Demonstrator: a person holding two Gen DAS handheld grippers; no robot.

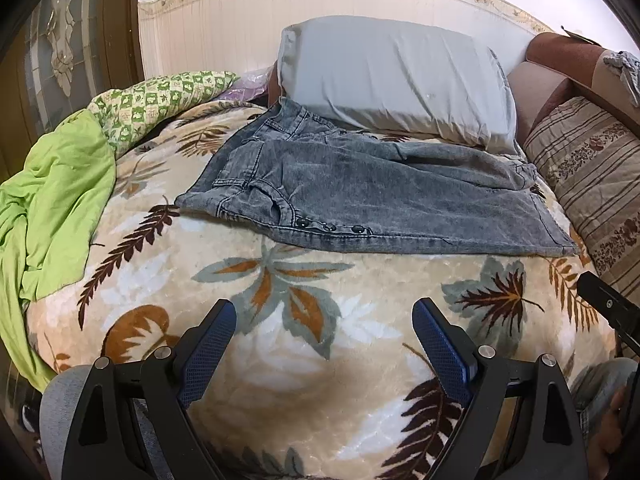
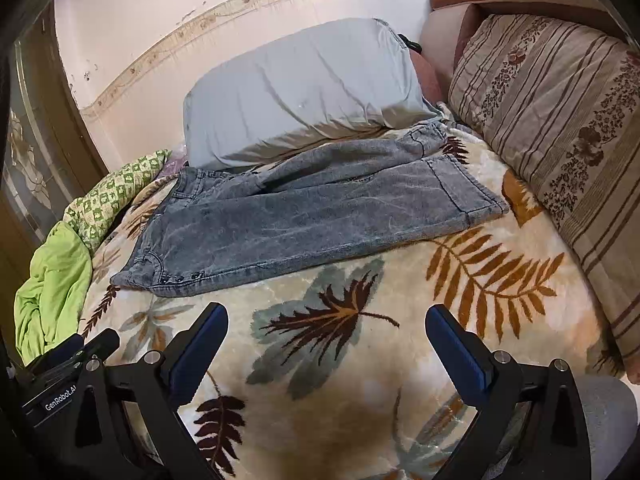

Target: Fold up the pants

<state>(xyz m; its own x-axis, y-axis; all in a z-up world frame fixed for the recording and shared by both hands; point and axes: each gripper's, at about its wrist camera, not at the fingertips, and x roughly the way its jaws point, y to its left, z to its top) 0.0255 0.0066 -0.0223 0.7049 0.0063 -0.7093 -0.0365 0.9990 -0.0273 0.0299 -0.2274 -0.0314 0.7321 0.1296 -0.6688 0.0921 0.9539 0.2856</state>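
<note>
Right wrist: "GenRobot.AI" label [image 2: 60, 397] on left gripper [image 2: 76, 346].

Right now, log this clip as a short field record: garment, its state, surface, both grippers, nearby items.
garment: grey denim pants
state: spread flat, legs side by side, waistband toward the green cloth
surface: leaf-print blanket
left gripper: open, holding nothing, short of the pants
right gripper: open, holding nothing, short of the pants
nearby: grey pillow behind the pants; striped cushion near the hems

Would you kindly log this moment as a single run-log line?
stage: before first grasp | jeans: spread on blanket, far edge at grey pillow | left gripper: open, clear of jeans | right gripper: open, clear of jeans
</note>
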